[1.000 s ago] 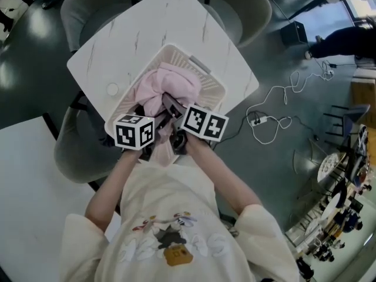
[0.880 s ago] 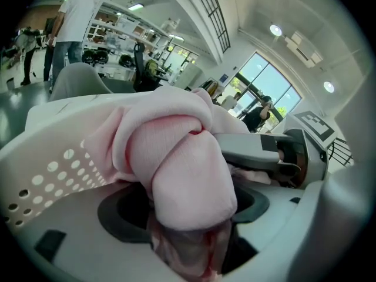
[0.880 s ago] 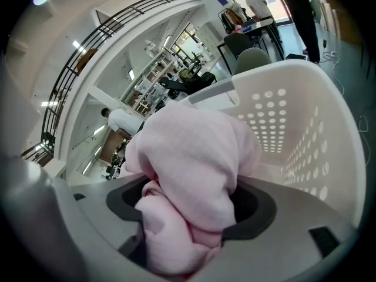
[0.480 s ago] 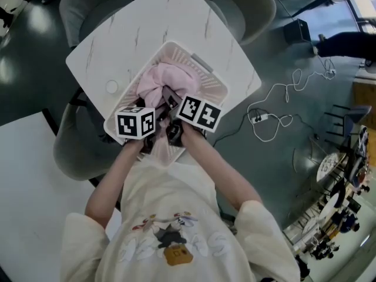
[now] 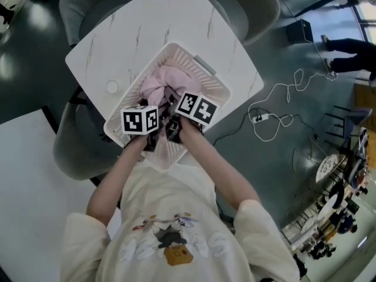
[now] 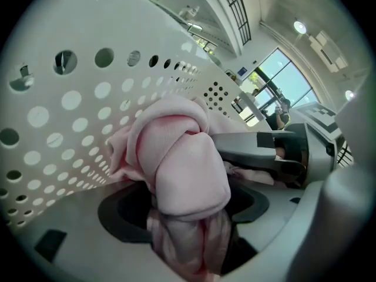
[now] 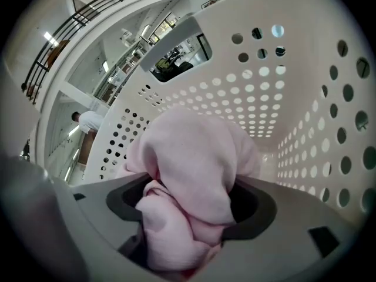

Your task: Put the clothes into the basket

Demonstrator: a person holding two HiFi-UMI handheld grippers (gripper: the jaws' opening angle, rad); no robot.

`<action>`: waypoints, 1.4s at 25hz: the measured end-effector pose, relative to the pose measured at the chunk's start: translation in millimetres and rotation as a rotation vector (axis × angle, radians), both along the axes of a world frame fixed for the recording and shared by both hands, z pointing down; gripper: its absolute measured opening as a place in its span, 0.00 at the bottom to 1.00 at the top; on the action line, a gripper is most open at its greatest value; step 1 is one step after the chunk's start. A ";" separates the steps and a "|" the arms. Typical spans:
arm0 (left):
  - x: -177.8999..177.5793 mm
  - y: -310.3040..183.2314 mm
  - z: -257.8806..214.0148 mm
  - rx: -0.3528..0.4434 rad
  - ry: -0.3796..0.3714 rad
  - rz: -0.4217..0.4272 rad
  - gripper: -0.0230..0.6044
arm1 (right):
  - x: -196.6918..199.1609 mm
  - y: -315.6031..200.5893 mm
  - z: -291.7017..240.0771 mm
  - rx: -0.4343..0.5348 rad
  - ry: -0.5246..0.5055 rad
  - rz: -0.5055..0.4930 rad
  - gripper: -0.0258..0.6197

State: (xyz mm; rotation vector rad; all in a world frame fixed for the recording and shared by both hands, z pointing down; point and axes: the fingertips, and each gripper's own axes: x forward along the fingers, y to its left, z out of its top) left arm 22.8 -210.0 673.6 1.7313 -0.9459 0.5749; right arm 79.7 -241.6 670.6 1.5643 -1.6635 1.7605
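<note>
I count one white perforated basket (image 5: 218, 90) on the marbled white bench (image 5: 147, 34), and one pink garment (image 5: 160, 82) bunched up inside it, lying towards the basket's far left wall. I have two tools in play. The left hand-held gripper (image 6: 187, 219) is clamped on a thick fold of the pink garment, which fills the gap between its jaws and bulges out over them. The right hand-held gripper (image 7: 187, 219) also has a wad of the same cloth packed between its jaws, which stand wide around the bundle. Both reach down inside the basket, side by side, each carrying one marker cube. Round the bench I make out three grey chairs: one at the far left (image 5: 88, 4), one at the far right (image 5: 254, 6) and one at the near left (image 5: 70, 153), all partly tucked under the top. One second white table (image 5: 29, 175) is cut off by the frame's left edge, and one white cable (image 5: 276, 122) loops over the dark floor. From the head view the jaws are hidden beneath the cubes and my hands, which also cover the basket's near rim. One small round object (image 5: 111, 87) sits on the bench beside the basket; I cannot tell what it is.
</note>
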 end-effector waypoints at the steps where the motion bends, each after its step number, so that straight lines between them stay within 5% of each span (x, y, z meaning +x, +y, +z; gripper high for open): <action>1: 0.1 0.3 3.1 -0.006 -0.004 0.000 0.62 | 0.6 0.4 3.2 -0.005 0.005 0.002 0.56; 26: -1.0 -1.5 50.3 -0.174 -0.095 -0.077 0.62 | 5.6 -2.3 53.7 -0.100 0.098 -0.034 0.56; 35: -3.5 0.0 75.6 -0.264 -0.058 -0.137 0.62 | 2.0 -4.1 75.4 -0.163 0.121 -0.074 0.56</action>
